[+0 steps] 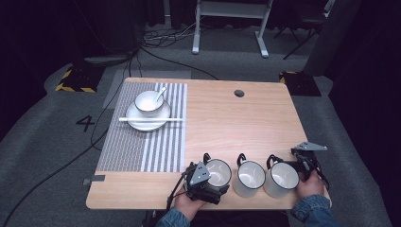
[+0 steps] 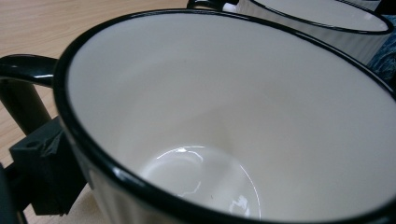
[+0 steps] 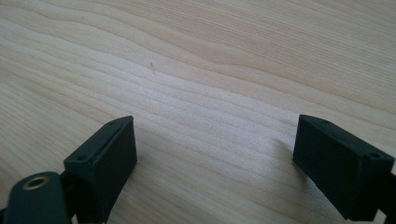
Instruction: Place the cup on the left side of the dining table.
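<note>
From my feed, the high view sits above the near edge, facing forward and down over the whole bench (image 1: 227, 118) and the floor beyond. Left gripper view rides very close, looking right into the left mug (image 2: 224, 121); that same mug (image 1: 219, 172) is what it shares with the high view. Right gripper view looks low across bare bench wood (image 3: 210, 70), its fingers (image 3: 105, 158) set wide apart.

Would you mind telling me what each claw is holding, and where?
The left claw is at the left mug's near rim, but a closed grip cannot be confirmed. The right claw is open over the bare table, holding nothing.
</note>
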